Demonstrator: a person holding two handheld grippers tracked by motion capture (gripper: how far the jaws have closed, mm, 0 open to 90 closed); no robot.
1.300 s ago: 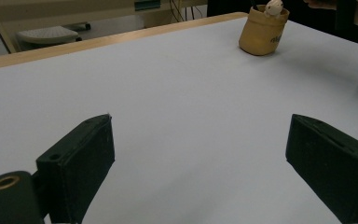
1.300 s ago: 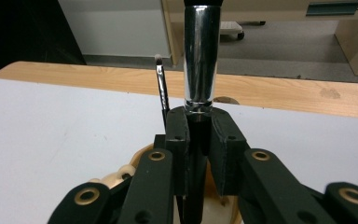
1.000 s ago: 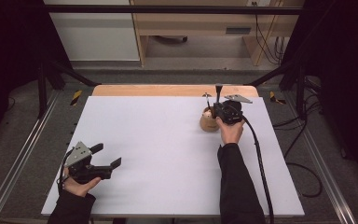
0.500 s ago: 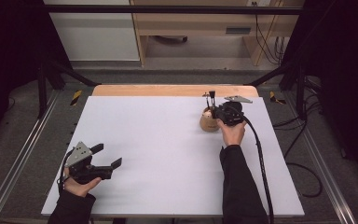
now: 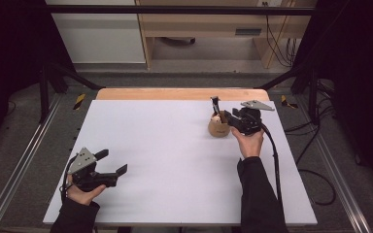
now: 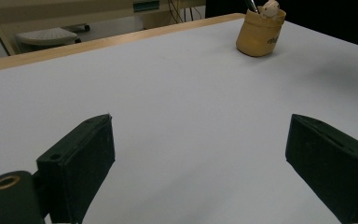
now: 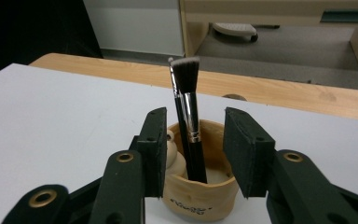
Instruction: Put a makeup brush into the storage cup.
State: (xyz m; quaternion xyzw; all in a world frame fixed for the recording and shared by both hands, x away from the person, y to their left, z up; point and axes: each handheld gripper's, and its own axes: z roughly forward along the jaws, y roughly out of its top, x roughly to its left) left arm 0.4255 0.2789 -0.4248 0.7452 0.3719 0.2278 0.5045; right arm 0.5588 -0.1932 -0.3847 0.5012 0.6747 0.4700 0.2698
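Right tool [image 7: 193, 156], jaws spread, flanks a makeup brush [image 7: 189, 116] standing in a tan pot [image 5: 218, 128] at the table's [image 5: 175, 145] far right.
The brush looks light, stiff and slick; pinch the black handle below the ferrule. Left tool [image 5: 110, 164] idles, spread, near left.

Tan holder pot [image 7: 200, 186] carries small dark lettering low on its front [image 6: 259, 35]; the letters are too small and blurred to read.
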